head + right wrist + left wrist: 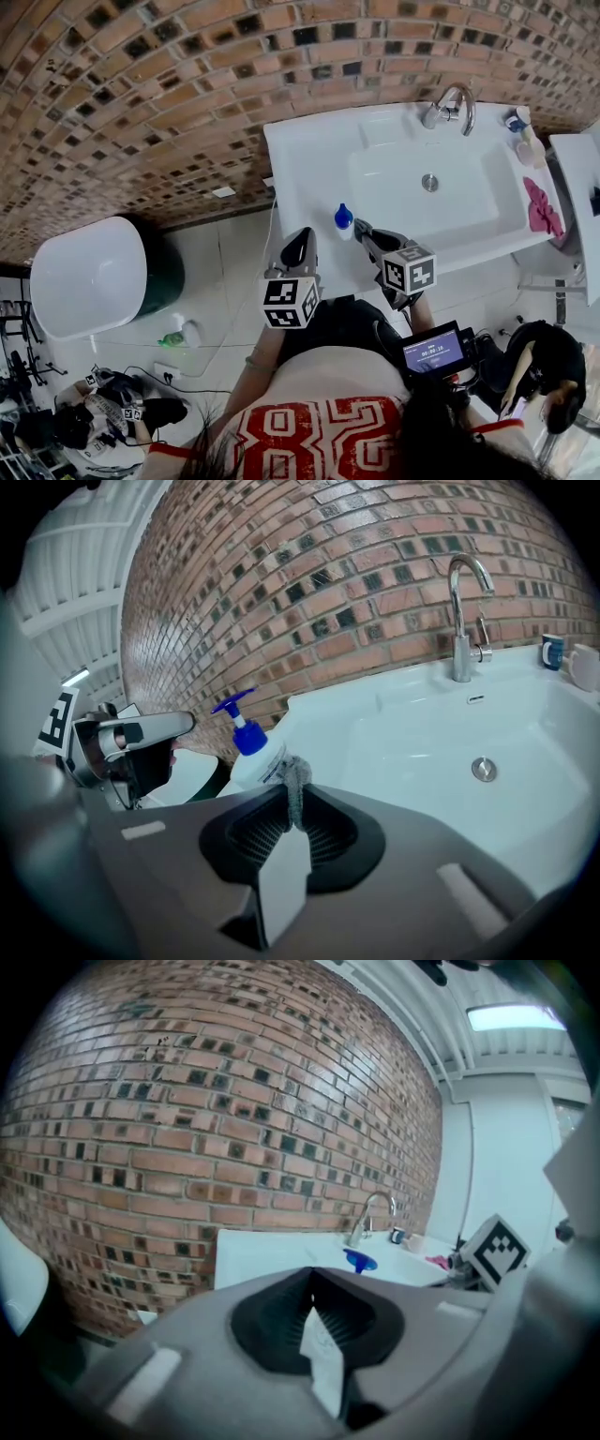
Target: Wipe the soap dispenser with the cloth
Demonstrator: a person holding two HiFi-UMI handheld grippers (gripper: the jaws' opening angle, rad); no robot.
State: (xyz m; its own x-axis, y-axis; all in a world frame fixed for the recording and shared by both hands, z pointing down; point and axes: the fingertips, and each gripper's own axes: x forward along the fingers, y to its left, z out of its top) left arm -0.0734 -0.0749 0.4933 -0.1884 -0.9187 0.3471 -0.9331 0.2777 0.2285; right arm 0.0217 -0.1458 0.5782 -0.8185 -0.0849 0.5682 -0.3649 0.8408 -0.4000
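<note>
Pinching grey cloth (292, 776) — right gripper (297, 803) jaws; soap dispenser (247, 753) just beyond them. Left gripper (312, 1286) jaws pressed together, empty — wiping seemingly unstarted.

A white sink (309, 150), chrome faucet (457, 100), brick wall (141, 94).

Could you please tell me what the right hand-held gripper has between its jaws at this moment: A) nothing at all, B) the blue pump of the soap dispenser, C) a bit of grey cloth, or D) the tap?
C: in the right gripper view, the right hand-held gripper has its jaws pressed together on a twisted bit of grey cloth, with the soap dispenser standing just beyond it.
</note>
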